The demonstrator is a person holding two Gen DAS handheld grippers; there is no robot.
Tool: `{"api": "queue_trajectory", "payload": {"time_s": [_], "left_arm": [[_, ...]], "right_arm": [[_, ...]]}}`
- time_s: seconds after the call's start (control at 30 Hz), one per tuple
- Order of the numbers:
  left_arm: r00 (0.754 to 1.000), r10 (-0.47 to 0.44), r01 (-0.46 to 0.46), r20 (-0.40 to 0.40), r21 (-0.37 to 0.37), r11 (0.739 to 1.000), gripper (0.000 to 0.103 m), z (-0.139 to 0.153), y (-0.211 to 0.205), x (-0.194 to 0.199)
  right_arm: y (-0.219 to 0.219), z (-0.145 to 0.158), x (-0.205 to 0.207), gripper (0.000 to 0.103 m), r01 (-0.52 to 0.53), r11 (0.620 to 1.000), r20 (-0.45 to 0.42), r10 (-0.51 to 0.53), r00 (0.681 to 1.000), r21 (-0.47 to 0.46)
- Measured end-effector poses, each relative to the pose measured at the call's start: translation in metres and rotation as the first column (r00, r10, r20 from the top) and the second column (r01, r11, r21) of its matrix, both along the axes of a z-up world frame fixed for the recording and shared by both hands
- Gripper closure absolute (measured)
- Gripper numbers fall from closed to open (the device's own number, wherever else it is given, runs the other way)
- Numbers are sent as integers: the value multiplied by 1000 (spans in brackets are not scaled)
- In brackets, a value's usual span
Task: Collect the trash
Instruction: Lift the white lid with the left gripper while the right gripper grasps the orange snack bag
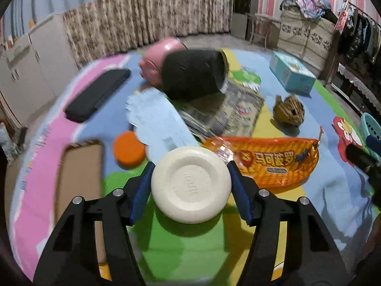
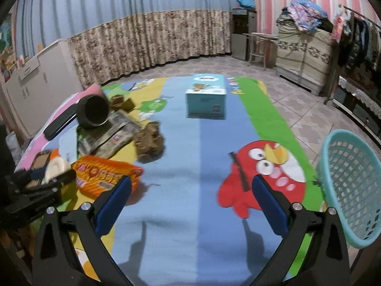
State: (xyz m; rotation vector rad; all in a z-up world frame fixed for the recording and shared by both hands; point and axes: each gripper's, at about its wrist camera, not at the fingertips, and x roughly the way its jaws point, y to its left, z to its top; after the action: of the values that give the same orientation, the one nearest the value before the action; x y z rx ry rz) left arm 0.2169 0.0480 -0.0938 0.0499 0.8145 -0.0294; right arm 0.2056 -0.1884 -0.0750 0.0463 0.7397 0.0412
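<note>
left claw (image 1: 190, 181): we've got it around the upside-down white bowl (image 1: 191, 184), blue pads touching both sides of the rim
right claw (image 2: 190, 205): wide open, nothing in it, over the cartoon mat (image 2: 181, 166)
orange snack bag (image 1: 269, 160): on the mat just right of the bowl
teal basket (image 2: 352, 190): at the mat's right edge

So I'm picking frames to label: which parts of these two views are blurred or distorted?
Left wrist view: the black cylindrical container and far clutter smear with motion, while the round white dish between the tongs stays sharp. Right wrist view: the crumpled brown paper is soft. Both views bend the walls.
</note>
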Motion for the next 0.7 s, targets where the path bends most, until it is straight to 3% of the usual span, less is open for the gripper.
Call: {"api": "queue_trajectory", "payload": {"time_s": [0.27, 0.37, 0.43, 0.47, 0.5, 0.53, 0.7], "left_arm": [[981, 57, -60, 184, 10, 998, 43, 28, 42, -18], [976, 64, -68, 210, 12, 998, 43, 31, 52, -20], [975, 71, -75, 210, 11, 997, 43, 30, 55, -19], [975, 73, -76, 212, 8, 997, 43, 29, 56, -20], [975, 73, -76, 212, 5, 997, 43, 29, 56, -19], [974, 74, -77, 212, 4, 997, 43, 28, 56, -19], [975, 68, -73, 211, 17, 997, 43, 30, 53, -20]], "right_arm": [[28, -23, 26, 6, -48, 999, -74, 49, 996, 16], [35, -30, 34, 26, -94, 994, -106, 99, 989, 46], [42, -37, 38, 46, -133, 989, -135, 140, 981, 61], [44, -38, 39, 47, -141, 988, -139, 148, 979, 56], [46, -37, 38, 56, -152, 986, -132, 159, 978, 63], [46, -37, 37, 71, -166, 983, -126, 175, 976, 78], [35, -28, 31, 89, -157, 978, -77, 168, 983, 135]]}}
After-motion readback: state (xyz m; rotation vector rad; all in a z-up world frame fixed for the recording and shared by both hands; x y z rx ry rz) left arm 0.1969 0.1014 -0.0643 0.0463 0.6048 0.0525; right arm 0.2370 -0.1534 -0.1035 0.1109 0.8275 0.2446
